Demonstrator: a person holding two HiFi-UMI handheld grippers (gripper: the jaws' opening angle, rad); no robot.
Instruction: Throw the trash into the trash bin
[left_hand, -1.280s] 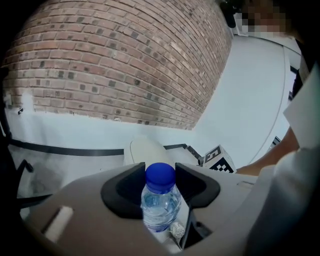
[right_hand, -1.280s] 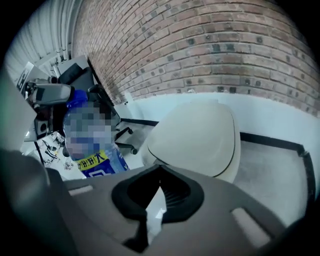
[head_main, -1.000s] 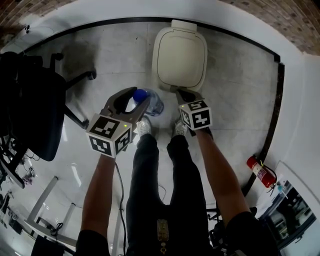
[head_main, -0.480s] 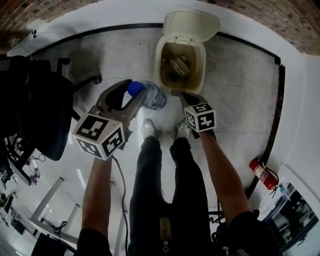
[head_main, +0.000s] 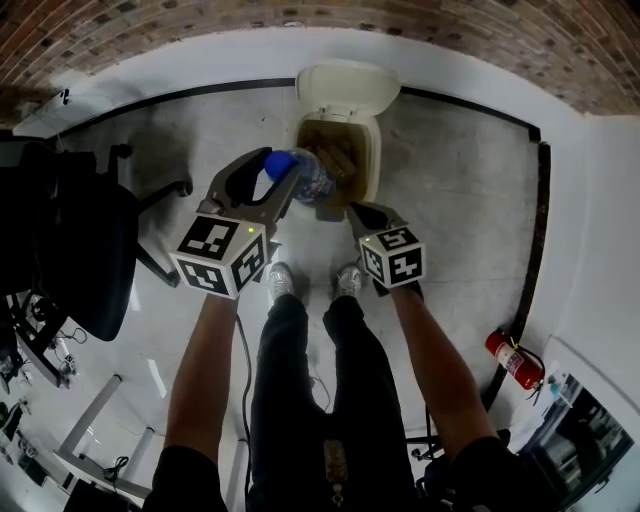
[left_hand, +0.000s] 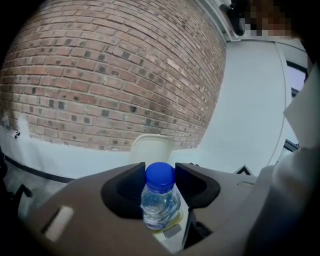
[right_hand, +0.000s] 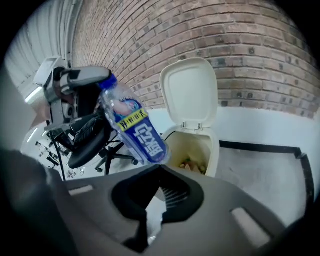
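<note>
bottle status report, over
Left gripper shut on bottle, by the open bin. Right gripper shut, empty. Lid up, nothing in the way.

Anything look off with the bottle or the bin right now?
Nothing stands out. The left gripper holds the bottle by its neck, tilted, near the open trash bin. Its lid stands up, and trash lies inside. The right gripper is shut and empty.
</note>
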